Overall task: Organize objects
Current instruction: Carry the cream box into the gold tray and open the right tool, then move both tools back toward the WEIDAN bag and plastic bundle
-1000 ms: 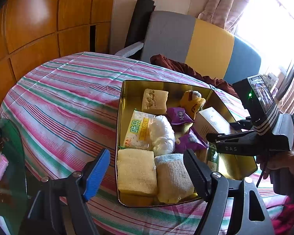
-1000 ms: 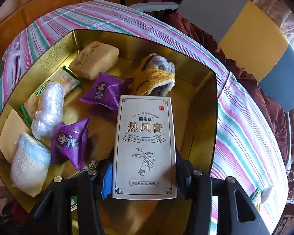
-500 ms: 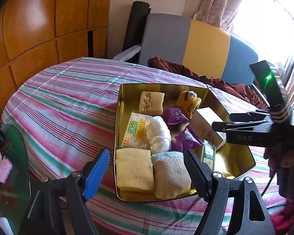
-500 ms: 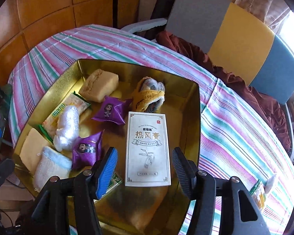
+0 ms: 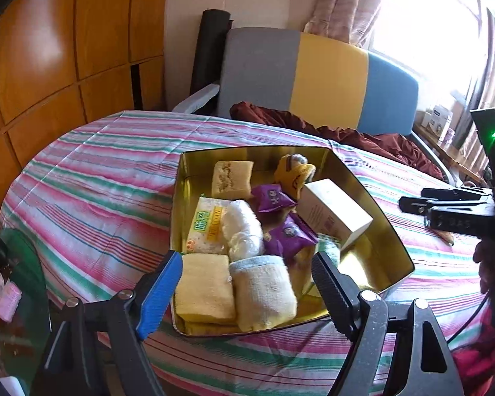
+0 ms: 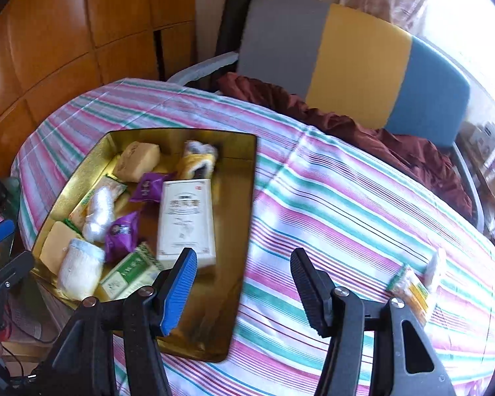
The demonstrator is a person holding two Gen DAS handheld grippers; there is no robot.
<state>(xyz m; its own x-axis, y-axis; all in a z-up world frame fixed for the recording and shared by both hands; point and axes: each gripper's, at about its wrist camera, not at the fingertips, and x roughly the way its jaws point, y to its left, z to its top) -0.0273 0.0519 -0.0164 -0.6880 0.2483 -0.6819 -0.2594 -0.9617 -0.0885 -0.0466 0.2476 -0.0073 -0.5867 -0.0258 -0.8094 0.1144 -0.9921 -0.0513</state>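
the gold tin (image 6: 241,217) sits on the striped tablecloth (image 6: 346,204), toward the table's left edge in the right wrist view. inside it a white box (image 6: 185,219) lies flat near the tin's right wall, with two purple packets (image 6: 122,231), a wrapped white roll (image 6: 97,214) and folded cloths (image 5: 264,290) at its near-left corner. the right gripper (image 6: 244,283) hangs above the tin's near-right corner, jaws apart and empty. the left gripper (image 5: 247,292) is opening, nothing between its pads. a small snack packet (image 6: 412,285) lies near the table's right edge.
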